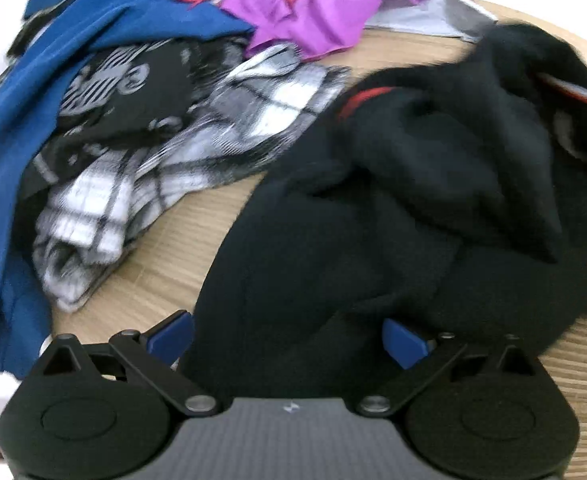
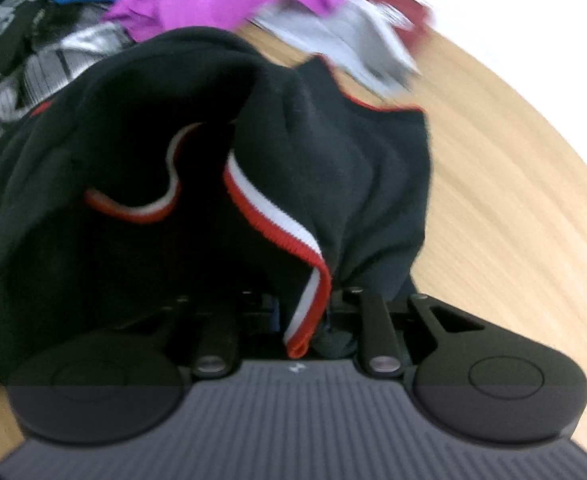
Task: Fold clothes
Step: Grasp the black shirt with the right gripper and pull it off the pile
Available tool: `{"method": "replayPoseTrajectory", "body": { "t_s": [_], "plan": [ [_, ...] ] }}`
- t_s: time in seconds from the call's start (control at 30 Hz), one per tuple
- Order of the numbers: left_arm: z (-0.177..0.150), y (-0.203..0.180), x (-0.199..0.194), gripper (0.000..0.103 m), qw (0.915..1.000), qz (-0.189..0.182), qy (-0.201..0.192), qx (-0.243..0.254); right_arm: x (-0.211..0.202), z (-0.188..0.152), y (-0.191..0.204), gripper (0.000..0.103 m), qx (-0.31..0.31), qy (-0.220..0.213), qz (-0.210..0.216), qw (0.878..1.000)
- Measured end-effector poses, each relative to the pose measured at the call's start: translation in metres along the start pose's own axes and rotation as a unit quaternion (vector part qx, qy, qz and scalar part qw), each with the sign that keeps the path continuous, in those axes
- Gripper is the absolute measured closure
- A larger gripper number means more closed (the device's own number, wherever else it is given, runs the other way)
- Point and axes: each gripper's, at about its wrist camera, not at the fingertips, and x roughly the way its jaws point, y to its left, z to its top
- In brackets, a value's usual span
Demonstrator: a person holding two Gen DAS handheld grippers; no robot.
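Two tools work one black garment (image 2: 353, 168) on my wooden surface (image 2: 513, 208). My right tool (image 2: 305, 316) is pinched nearly shut on its red-and-white trimmed edge (image 2: 277, 216). My left tool (image 1: 289, 340) stands wide open, the black cloth lying between its blue pads (image 1: 403, 340), ungripped.

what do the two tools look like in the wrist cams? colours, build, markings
Left tool: blue finger pads on black linkage arms with silver pivot pins, two round black housings, a grey ribbed centre plate with a small white logo. Right tool: same black links, silver pins, round housings and grey ribbed plate with the logo; its pads are mostly hidden by cloth. No cables, hands or sleeves in view.
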Motion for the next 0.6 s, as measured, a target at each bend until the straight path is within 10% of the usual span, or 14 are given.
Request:
{"method": "replayPoseTrajectory", "body": {
  "t_s": [0.43,0.6],
  "plan": [
    [0.007,-0.105,-0.009,0.001,0.9827,-0.1,-0.046,0.149,-0.146,-0.232,-0.067,0.078,0.255,0.104,-0.133,0.952],
    [0.004,-0.129,-0.019,0.001,0.977,-0.102,-0.063,0.176,-0.196,-0.245,-0.041,0.067,0.22,0.047,-0.134,0.965]
  ]
}}
